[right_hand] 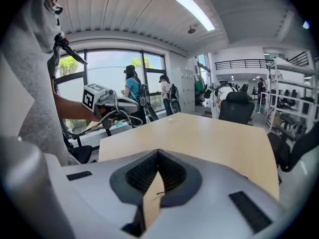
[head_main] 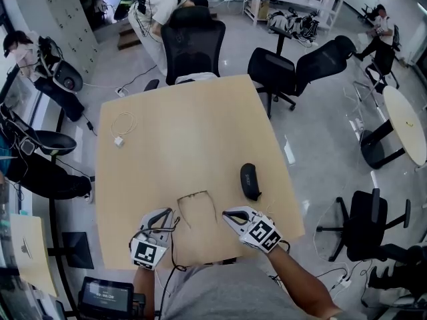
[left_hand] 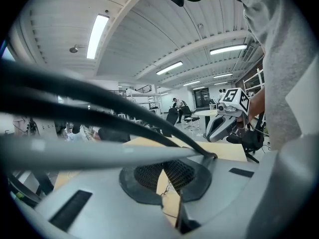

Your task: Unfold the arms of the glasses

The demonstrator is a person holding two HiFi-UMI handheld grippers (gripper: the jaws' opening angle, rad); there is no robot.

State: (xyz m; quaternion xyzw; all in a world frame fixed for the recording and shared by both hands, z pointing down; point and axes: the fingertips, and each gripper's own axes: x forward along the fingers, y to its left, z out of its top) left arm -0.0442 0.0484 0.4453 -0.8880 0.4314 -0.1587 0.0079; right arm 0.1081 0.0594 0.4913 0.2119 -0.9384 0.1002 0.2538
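Note:
The thin wire-framed glasses (head_main: 194,195) are near the front edge of the pale wooden table (head_main: 187,125), front bar away from me and both arms pointing back toward me. My left gripper (head_main: 171,212) is just left of them and my right gripper (head_main: 226,213) just right, tips facing each other. In the left gripper view the pads of the left gripper (left_hand: 162,162) meet at the tip. The right gripper (right_hand: 158,152) also has its pads together. A thin sliver of wire shows through the slit behind each pair of pads. I cannot tell whether either touches the frame.
A black glasses case (head_main: 249,181) lies right of the glasses. A white charger cable (head_main: 122,127) lies at the table's left. Black office chairs (head_main: 193,42) (head_main: 293,69) stand at the far side. Black cables hang round my left gripper.

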